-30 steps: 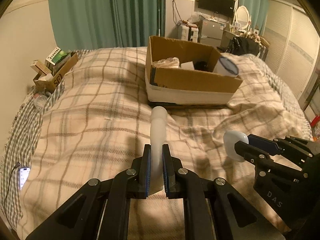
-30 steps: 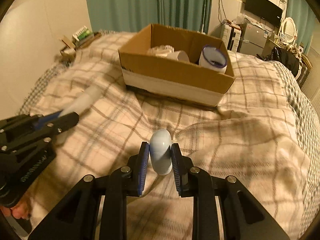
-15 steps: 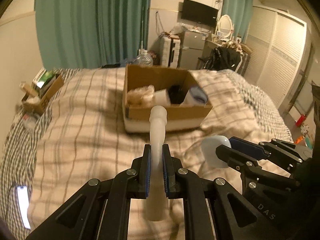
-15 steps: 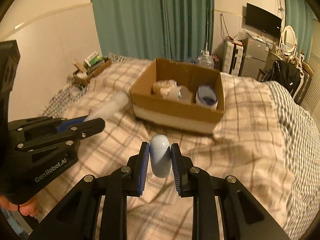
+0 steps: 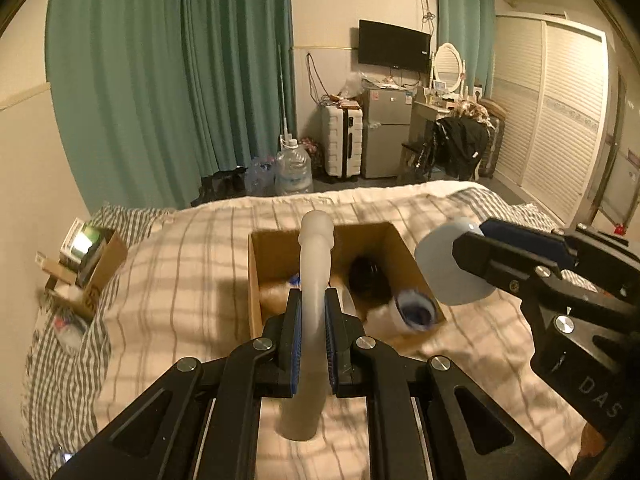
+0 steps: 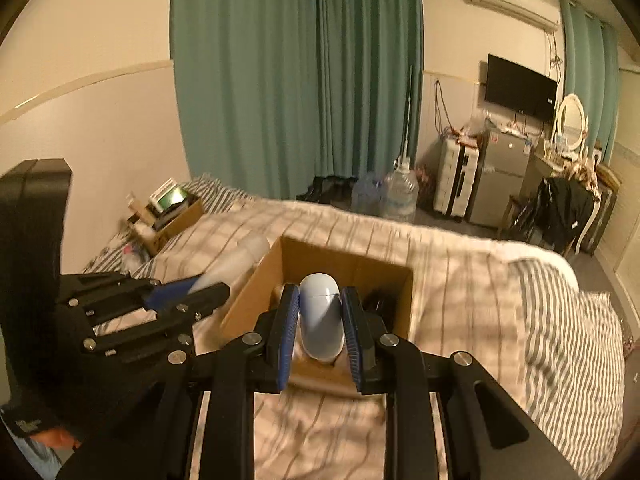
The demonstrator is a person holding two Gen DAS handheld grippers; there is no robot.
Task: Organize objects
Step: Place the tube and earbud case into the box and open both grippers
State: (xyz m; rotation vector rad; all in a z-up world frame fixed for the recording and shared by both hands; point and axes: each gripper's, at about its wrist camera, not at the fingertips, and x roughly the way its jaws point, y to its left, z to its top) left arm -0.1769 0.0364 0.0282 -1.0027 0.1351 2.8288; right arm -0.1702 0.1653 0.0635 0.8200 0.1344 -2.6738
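Spread wide below: a bed (image 5: 168,280) under a plaid blanket, with an open cardboard box (image 5: 276,248) set on it holding a dark item (image 5: 366,276), a blue-rimmed cup (image 5: 414,310) and other blurred things. Held out over that box: the left gripper (image 5: 312,328), jaws clenched on a long translucent white tube (image 5: 314,264) whose far tip reaches the box's back wall in the left wrist view. Alongside, to the right: the right gripper (image 6: 320,322), clamped on a pale blue capsule-shaped container (image 6: 322,312) above the box's open top.
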